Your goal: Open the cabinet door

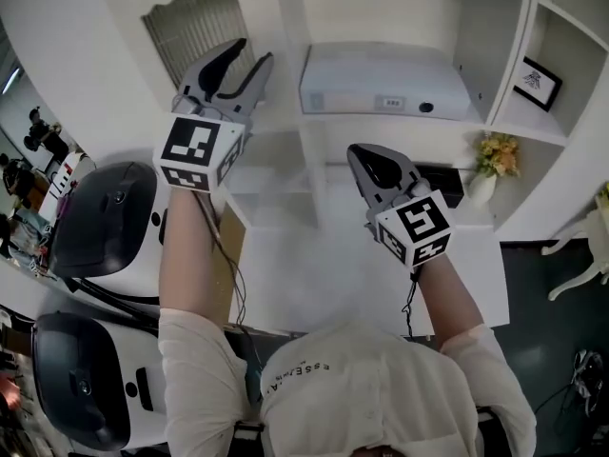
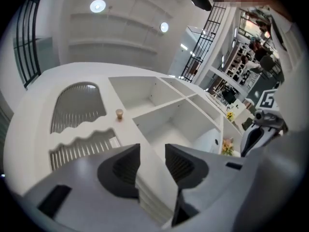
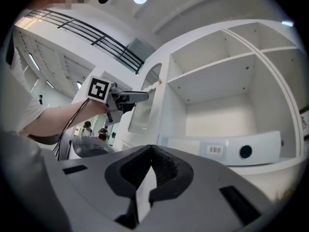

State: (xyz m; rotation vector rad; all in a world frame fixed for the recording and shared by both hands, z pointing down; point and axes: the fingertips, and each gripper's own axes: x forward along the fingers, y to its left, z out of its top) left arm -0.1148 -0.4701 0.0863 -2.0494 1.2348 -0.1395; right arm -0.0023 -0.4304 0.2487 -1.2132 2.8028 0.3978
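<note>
Big picture first: the tall white open-shelf cabinet unit (image 1: 529,36) fills the top half of your head view. The door you're after, a white cabinet door with an arched ribbed-glass panel (image 1: 195,27), sits at about 11 o'clock there. It looks shut and flush with the frame, so nothing's done yet. The flat white box with a barcode label (image 1: 381,89) on the shelf at 12 o'clock isn't part of this, so just leave it alone.

Your left gripper (image 1: 252,53) is up near the door's right edge with its jaws spread apart and nothing between them. Your right gripper (image 1: 360,155) hangs lower, around 1 o'clock of your chest, with its jaws pressed together and empty. I'd say just park it there.

The bit that matters is the small round brass-coloured knob (image 2: 119,113). In the left gripper view it's at roughly 11 o'clock from the gap between the jaws, near but not lined up. My take:

- Slide the left gripper up and over until the knob sits dead centre in that gap.
- Push in so the pads pass the knob's head, then close firmly. It's tiny and round, so a shallow pinch will probably slip.
- Pull along the door's arc, not straight back, or the hinge will likely fight you.
</note>
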